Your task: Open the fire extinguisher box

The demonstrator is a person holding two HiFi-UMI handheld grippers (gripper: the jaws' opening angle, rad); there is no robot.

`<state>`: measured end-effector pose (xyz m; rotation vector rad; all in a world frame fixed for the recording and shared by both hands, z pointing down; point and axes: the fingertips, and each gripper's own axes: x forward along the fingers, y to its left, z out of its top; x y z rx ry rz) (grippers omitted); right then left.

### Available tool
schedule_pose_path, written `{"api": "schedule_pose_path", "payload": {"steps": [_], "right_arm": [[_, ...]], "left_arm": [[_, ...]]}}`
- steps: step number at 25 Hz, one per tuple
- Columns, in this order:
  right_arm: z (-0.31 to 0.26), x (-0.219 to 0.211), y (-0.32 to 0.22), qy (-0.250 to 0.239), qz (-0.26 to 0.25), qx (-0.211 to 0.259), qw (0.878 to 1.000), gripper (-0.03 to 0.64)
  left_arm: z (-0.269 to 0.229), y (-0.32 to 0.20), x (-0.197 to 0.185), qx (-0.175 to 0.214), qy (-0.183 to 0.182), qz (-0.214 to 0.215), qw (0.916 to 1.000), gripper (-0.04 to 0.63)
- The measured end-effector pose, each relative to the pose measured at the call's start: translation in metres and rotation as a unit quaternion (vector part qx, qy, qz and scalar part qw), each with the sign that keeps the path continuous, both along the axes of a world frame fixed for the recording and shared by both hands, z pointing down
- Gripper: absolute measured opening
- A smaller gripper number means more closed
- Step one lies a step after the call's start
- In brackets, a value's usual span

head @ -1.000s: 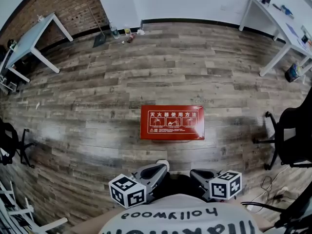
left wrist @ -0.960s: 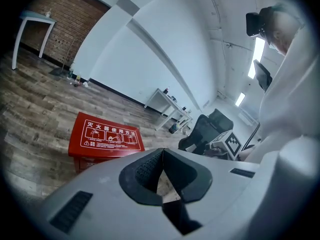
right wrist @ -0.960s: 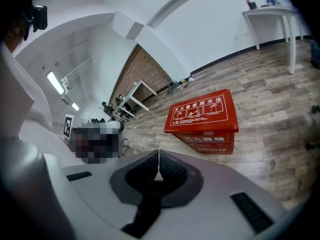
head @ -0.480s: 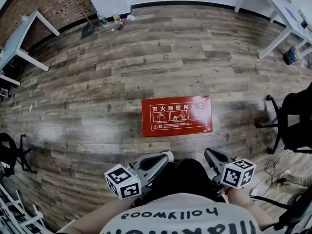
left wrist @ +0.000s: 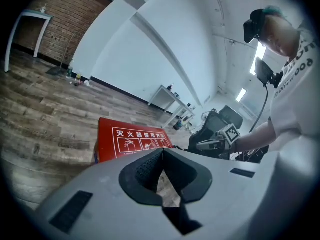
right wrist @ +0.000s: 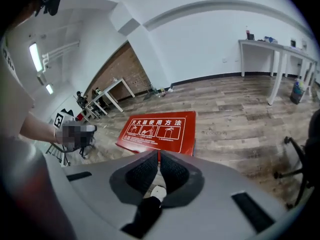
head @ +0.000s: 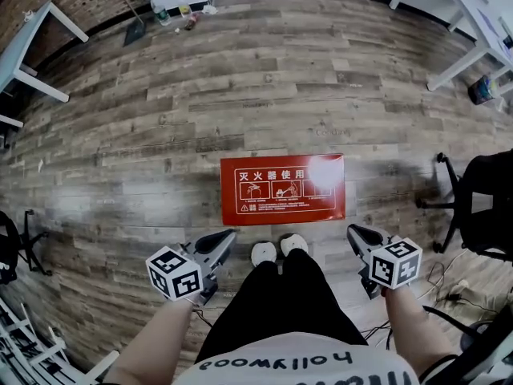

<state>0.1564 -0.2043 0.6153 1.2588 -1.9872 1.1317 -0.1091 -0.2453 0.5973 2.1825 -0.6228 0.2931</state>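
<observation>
Left gripper (head: 228,236), jaws pressed together and empty, hovers near the closed red fire extinguisher box (head: 283,189) lying flat on the wooden floor (head: 240,79), with right gripper (head: 353,231) likewise closed on nothing; closed jaws may skid off the smooth lid instead of catching its edge

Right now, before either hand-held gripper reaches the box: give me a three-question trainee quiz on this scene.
1. True or false: the red fire extinguisher box lies flat on the wooden floor, lid shut.
2. The left hand-held gripper is: A open; B shut, empty; C shut on the box.
3. Does the right hand-held gripper touch the box?
Key: 1 true; 2 B; 3 no.
</observation>
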Motion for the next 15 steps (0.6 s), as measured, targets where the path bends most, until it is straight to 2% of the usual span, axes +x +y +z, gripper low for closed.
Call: {"api": "schedule_pose_path", "payload": {"steps": [3, 7, 10, 12, 15], "right_arm": [[0.022, 0.009, -0.009, -0.013, -0.011, -0.018, 1.000, 0.012], [0.045, 0.013, -0.018, -0.038, -0.019, -0.031, 0.999, 0.020], [0.064, 0.011, -0.015, -0.068, -0.025, -0.054, 0.996, 0.174], [0.077, 0.015, -0.015, -0.080, -0.015, -0.067, 0.994, 0.203], [0.091, 0.024, -0.020, -0.105, 0.018, -0.078, 0.991, 0.218]], "left_arm": [[0.014, -0.013, -0.004, -0.014, 0.016, -0.005, 0.9998, 0.006], [0.036, -0.031, -0.013, -0.023, 0.009, -0.042, 0.9988, 0.006], [0.053, -0.035, -0.020, -0.043, 0.015, -0.063, 0.9970, 0.022], [0.063, -0.041, -0.026, -0.053, 0.012, -0.075, 0.9957, 0.098], [0.080, -0.050, -0.042, -0.071, -0.012, -0.098, 0.9925, 0.205]]}}
